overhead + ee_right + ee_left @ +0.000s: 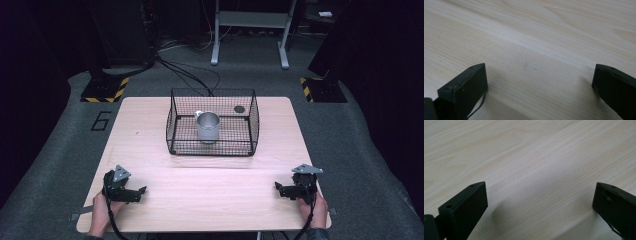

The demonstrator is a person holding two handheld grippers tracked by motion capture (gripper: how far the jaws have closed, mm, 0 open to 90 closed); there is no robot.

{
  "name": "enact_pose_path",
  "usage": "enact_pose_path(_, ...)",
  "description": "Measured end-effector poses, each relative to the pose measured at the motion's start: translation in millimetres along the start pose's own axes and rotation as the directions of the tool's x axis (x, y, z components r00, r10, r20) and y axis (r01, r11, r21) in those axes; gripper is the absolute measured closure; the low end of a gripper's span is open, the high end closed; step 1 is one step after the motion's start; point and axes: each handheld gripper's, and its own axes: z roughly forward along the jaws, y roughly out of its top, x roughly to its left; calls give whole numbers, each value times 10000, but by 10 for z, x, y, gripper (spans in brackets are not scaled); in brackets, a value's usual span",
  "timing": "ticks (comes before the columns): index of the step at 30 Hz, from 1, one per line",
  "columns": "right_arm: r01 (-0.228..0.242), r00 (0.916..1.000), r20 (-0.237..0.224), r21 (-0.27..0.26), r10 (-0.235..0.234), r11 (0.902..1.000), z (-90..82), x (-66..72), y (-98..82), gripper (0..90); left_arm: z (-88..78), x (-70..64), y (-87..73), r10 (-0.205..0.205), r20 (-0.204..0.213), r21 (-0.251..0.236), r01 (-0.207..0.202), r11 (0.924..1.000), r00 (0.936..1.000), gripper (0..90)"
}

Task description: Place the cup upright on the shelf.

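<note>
dark room, wood surface (200, 190). metal cup (207, 126) upright in wire basket (175, 125) near far edge. left tongs (136, 194) and right tongs (284, 189) at near corners, wide open, empty. nothing started yet.

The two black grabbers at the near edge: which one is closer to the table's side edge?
The right gripper: its hand sits close to the table's right edge. The left gripper sits a little further in from its own side edge.

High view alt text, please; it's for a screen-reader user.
A metal cup stands in a black wire basket on a wooden table. Near the front edge, a left hand-held gripper and a right hand-held gripper rest, jaws pointing inward.
</note>
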Motion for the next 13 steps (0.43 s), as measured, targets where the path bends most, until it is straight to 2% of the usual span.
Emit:
enact_pose_path(2,7,10000,-1,0,-7,10000,0,0,0,0,9,27,-20,-225,11,-134,225,9997,9997,0)
enact_pose_path(4,22,10000,-3,-4,-22,10000,0,-1,0,0,7,38,-23,-238,-28,-113,238,9997,9997,0)
enact_pose_path(6,21,10000,-7,-2,-21,10000,0,0,0,0,8,46,-21,-307,66,-60,307,9995,9995,0)
enact_pose_path(8,10,10000,-1,0,-10,10000,0,-1,0,0,16,66,-19,-540,254,37,540,9985,9982,2)
enact_pose_path(13,6,10000,-2,2,-6,10000,0,0,0,0,15,71,-19,-529,293,56,528,9986,9982,1)
